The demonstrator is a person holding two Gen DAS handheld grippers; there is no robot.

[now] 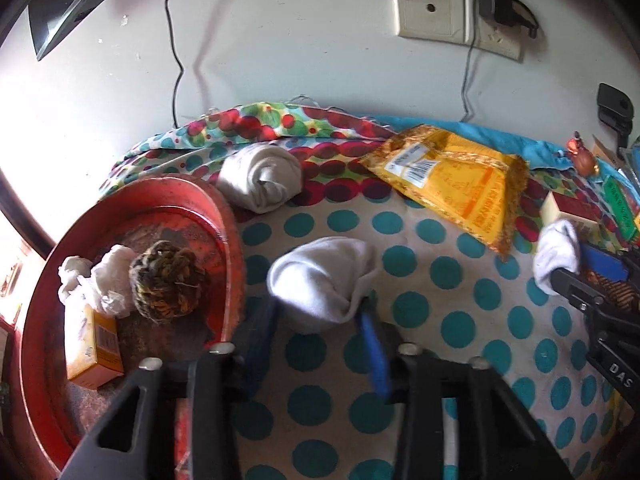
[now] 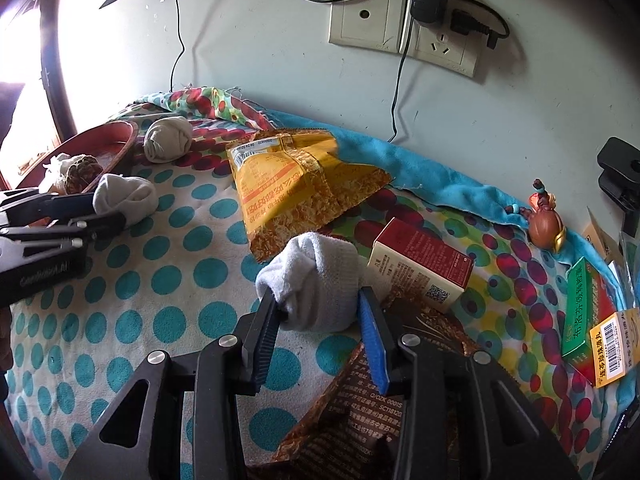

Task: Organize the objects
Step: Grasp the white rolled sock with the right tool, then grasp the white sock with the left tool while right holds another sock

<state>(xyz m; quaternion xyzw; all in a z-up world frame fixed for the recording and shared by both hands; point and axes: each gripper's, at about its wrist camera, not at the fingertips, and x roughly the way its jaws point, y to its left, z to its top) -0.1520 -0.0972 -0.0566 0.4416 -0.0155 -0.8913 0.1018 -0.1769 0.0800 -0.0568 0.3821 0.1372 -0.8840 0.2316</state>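
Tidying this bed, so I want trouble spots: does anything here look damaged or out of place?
Yes: the yellow snack packet by the wall is torn open and crumpled, lying flat on the dotted bedcover. A rolled sock sits loose just outside the red tray.

Soft cloth socks, glossy foil packet

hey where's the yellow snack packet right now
The yellow snack packet lies flat on the dotted cloth toward the wall, mid-frame in the right wrist view, between the beige rolled sock and the red box.
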